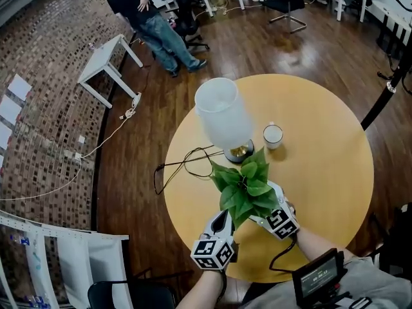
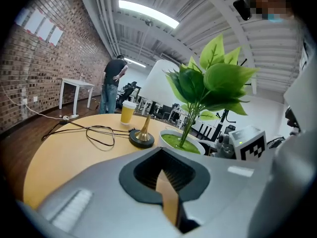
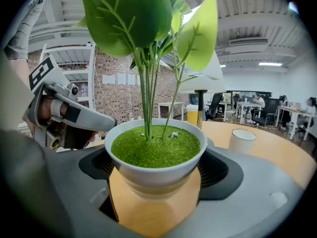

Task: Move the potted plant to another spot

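R gripper (image 3: 154, 196) clasps potted plant (image 3: 154, 155); L gripper (image 2: 166, 183) seemingly closed; round table (image 1: 322, 166), brick wall (image 2: 29, 83).

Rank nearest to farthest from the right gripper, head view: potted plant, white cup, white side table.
1. potted plant: between the jaws of the right gripper.
2. white cup: farther across the round table, beside the lamp.
3. white side table: on the floor, far upper left of the view.

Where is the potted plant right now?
In the head view, the potted plant sits on the round table's near half, between the right gripper's jaws, just before the lamp.
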The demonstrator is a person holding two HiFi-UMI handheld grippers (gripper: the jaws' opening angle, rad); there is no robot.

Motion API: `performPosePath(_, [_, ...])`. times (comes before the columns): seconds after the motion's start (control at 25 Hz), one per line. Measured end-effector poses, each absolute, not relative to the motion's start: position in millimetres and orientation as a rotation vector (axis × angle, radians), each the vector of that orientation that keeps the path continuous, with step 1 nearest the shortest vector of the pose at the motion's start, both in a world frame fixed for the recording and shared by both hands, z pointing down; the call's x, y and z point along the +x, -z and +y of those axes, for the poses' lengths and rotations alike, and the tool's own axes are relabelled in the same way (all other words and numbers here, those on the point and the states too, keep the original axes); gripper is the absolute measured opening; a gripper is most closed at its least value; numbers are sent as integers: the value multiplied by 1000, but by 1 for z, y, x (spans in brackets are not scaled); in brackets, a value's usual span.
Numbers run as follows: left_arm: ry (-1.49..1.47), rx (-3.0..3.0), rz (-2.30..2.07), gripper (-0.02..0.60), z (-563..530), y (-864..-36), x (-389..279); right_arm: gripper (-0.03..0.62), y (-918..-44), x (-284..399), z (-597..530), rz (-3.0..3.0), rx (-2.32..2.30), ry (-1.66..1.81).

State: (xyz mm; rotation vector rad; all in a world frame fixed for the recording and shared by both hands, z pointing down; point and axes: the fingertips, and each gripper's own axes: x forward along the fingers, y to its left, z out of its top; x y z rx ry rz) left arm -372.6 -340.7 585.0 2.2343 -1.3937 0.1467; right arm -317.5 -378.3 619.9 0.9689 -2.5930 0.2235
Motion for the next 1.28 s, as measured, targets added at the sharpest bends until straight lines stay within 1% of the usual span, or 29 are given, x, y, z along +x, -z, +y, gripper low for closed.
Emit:
performPosePath(0.52, [-192,2142,-1420,-5,-333,-640,-390,518,-679,-327,-395,-2600,976,-256])
performPosePath(1.28, [-222,2119,-1425,-5,-335,-630,-380,528,-675,-325,-403,-2634,953,-172])
